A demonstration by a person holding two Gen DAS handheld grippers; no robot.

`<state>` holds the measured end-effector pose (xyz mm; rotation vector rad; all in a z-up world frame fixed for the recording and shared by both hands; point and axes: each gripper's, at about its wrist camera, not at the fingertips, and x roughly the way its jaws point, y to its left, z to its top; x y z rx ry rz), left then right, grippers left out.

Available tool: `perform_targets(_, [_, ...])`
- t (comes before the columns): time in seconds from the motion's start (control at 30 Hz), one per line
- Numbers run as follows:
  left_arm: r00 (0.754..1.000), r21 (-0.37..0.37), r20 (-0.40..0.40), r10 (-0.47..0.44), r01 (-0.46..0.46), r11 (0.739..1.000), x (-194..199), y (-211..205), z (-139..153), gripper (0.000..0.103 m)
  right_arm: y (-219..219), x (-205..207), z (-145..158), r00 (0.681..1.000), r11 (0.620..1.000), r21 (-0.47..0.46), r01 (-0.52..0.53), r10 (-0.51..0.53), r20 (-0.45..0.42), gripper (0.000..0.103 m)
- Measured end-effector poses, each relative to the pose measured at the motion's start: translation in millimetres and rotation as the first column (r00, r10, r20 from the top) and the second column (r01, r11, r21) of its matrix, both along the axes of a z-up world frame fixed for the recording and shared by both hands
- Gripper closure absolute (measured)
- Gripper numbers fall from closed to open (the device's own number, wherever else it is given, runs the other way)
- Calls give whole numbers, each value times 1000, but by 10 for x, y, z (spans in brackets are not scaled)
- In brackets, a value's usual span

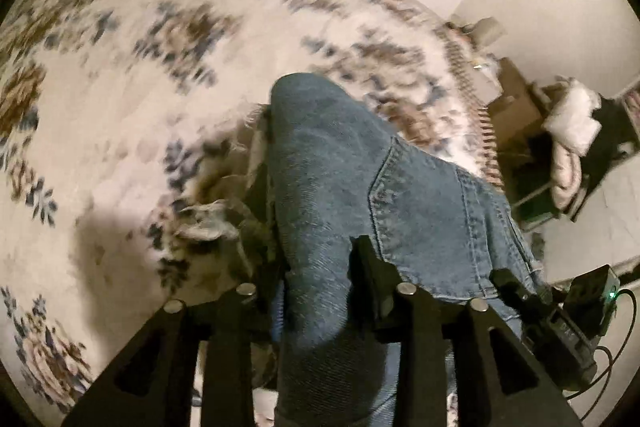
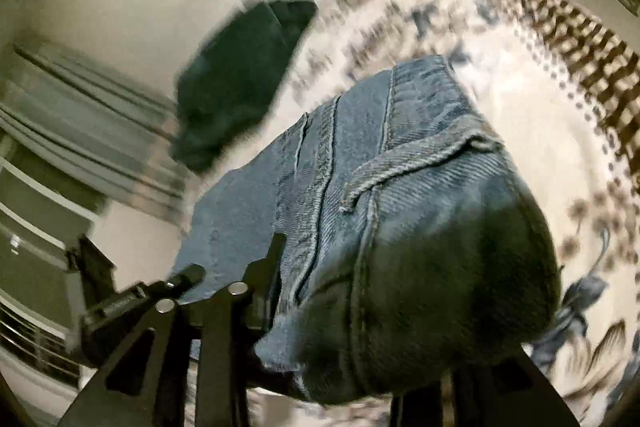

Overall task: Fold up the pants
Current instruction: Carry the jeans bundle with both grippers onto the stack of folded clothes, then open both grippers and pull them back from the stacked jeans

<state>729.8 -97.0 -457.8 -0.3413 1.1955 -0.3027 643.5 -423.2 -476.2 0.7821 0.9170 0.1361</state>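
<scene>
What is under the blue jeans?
Under the jeans lies a flowery blanket, showing all around them. The part right beneath the denim is covered, so I cannot see what else might be there.

No text, label, brand, number or sign can be read in either view. The blue denim pants (image 1: 360,195) show only stitched seams and a pocket outline, with no legible tag. The small black device with a green light (image 1: 592,291) at the edge of the left wrist view carries no marking that can be made out.
</scene>
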Motion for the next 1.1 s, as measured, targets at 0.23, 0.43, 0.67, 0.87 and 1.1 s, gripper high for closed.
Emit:
perform_targets(0.23, [998,212,65,26,-40,976,-295,-64,244,29,110,93,-210,992,989,-119,-87,75,-101,20])
perform_targets(0.43, [990,350,139,-15,-35,936,-559,-237,599,19,376,-219,236,991,911,-401,-97,53,-119,3])
perform_targets(0.67, [975,408,218,-47,-47,912,-916,-371,1264,19,511,-720,1071,997,803,-594,44,-69,-19,1])
perform_targets(0.87, [957,395,287,-51,-70,916,-1504,-307,2112,19,613,-1401,2043,989,762,-632,141,-139,54,1])
perform_targets(1.1, [937,354,343,-60,-70,933,-2489,-144,3112,19,1019,-2458,3410,983,719,-669,186,-134,129,1])
